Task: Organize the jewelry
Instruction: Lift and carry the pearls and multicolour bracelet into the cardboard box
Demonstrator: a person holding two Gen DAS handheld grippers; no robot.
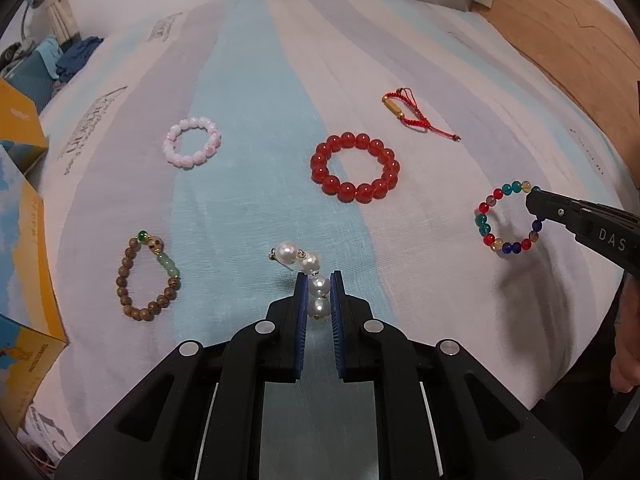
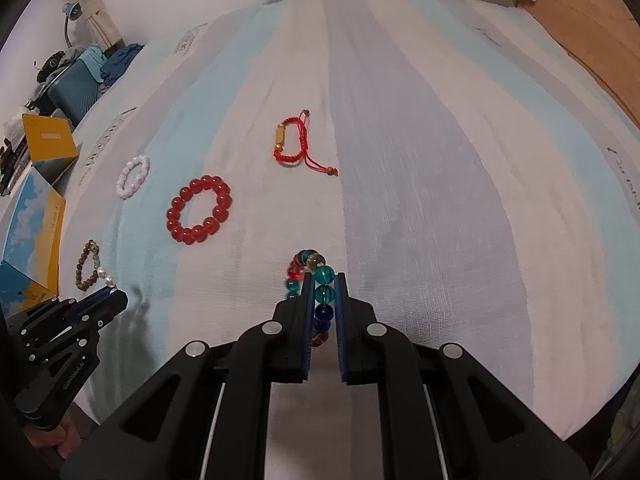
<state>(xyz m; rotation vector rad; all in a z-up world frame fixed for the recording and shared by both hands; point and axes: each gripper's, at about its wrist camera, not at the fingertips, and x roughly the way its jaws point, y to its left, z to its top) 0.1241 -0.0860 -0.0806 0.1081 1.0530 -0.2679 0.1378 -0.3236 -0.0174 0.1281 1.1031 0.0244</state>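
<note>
The left gripper (image 1: 319, 280) is clamped on a pearl bracelet (image 1: 308, 268) of glossy white beads, at six o'clock. The right gripper (image 2: 324, 280) pinches a multicoloured glass bracelet (image 2: 322, 280), at three o'clock from the left wrist; its finger reads "DAS". On the striped sheet (image 1: 420, 80): a wooden bracelet (image 1: 146, 280) at nine, red beads (image 1: 355, 168) centre, pink ones (image 1: 192, 142) at eleven, a red cord (image 1: 412, 116) at one.
</note>
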